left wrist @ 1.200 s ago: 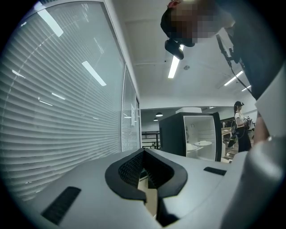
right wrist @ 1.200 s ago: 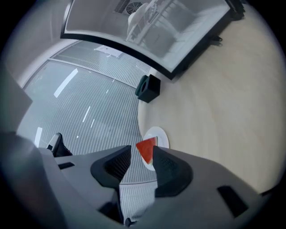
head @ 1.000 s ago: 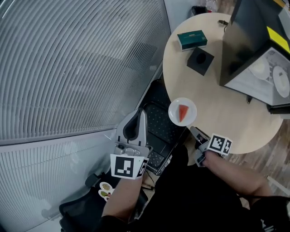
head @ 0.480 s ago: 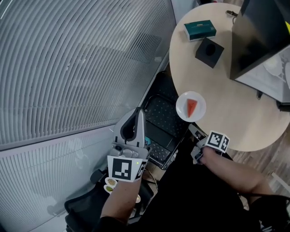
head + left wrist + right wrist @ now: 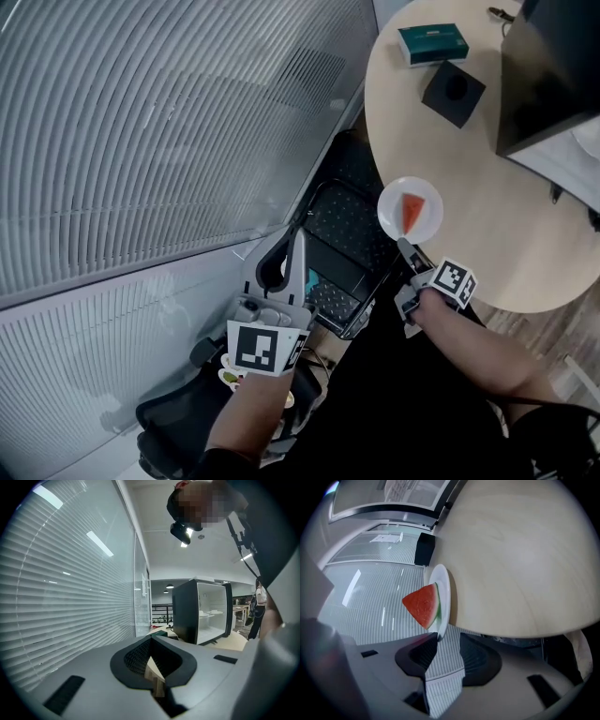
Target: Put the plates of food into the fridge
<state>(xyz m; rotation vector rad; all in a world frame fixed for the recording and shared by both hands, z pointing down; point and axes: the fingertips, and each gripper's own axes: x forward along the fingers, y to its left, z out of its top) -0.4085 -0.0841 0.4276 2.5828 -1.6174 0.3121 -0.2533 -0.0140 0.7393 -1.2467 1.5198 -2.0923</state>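
- Right gripper view: the right gripper (image 5: 449,641) is shown with its two fingers set well apart, and neither pad is pressed on the plate.
- A white plate (image 5: 444,581) carrying a red watermelon wedge (image 5: 423,605) is seen nearly edge-on just ahead of the fingers. It rests at the rim of a pale round wooden table (image 5: 520,564).
- The plate's near rim is placed right at the tip of the finger on the picture's left, at the mouth of the gap. Whether that finger is touched cannot be told. The other finger is clear of the plate.
- Head view: the plate is shown at the table's near edge, with the right gripper just below it in the picture and pointed at it.
- Left gripper view: the left gripper (image 5: 151,641) is shown with its fingers drawn together, only a narrow slit left between them. It is held well apart from the plate, low beside a slatted blind (image 5: 61,597). A black fridge (image 5: 185,616) is seen on the table ahead.
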